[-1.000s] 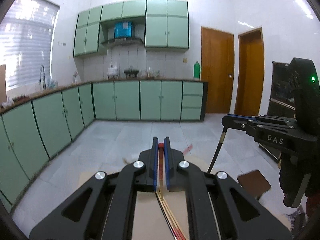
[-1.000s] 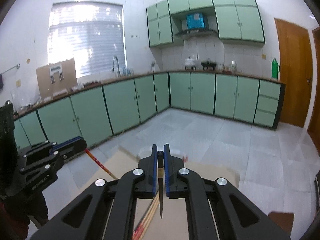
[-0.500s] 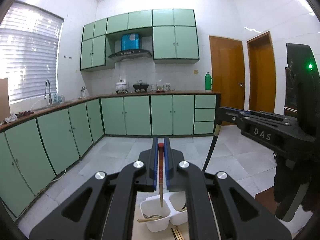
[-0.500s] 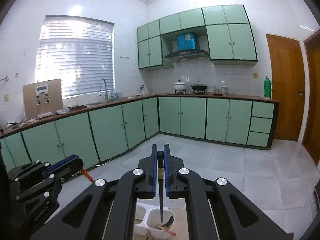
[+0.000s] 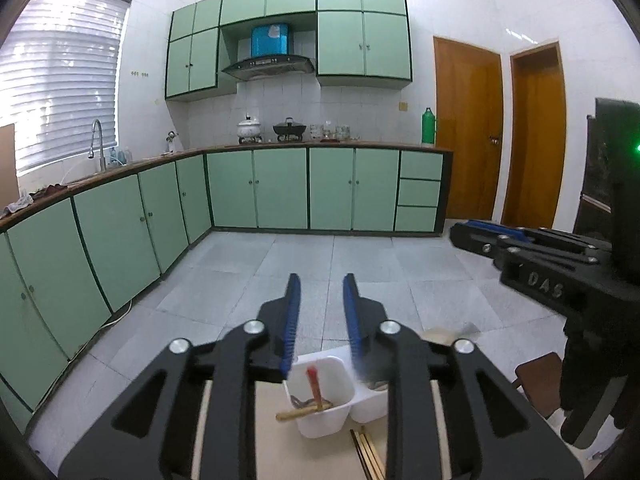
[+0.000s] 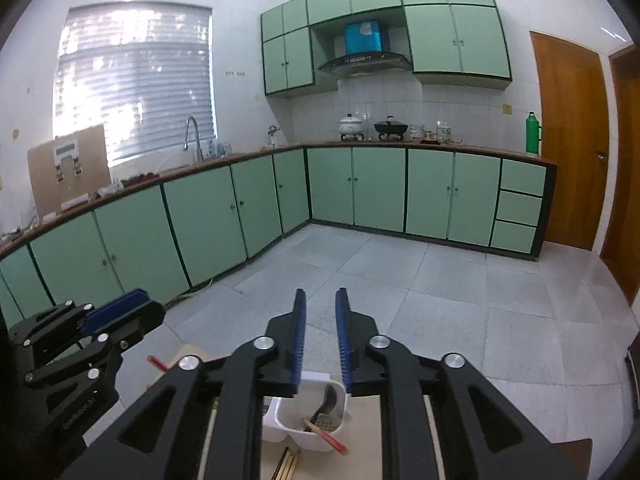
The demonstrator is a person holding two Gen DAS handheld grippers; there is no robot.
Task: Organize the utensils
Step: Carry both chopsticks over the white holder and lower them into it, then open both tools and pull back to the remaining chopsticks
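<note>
Hovering over the white two-cup holder [image 5: 324, 404] at bottom centre, both claws spread and empty: left claw [image 5: 319, 312], right claw [image 6: 320, 328]. Red-tipped chopstick [image 5: 314, 386] leans in the holder's left cup, a spoon [image 6: 327, 398] in the cup seen from the right wrist. Loose chopsticks [image 5: 368, 454] lie on the table [image 5: 280, 452] just below the holder, long axis running toward the camera, roughly between the claws; likely next pick.
</note>
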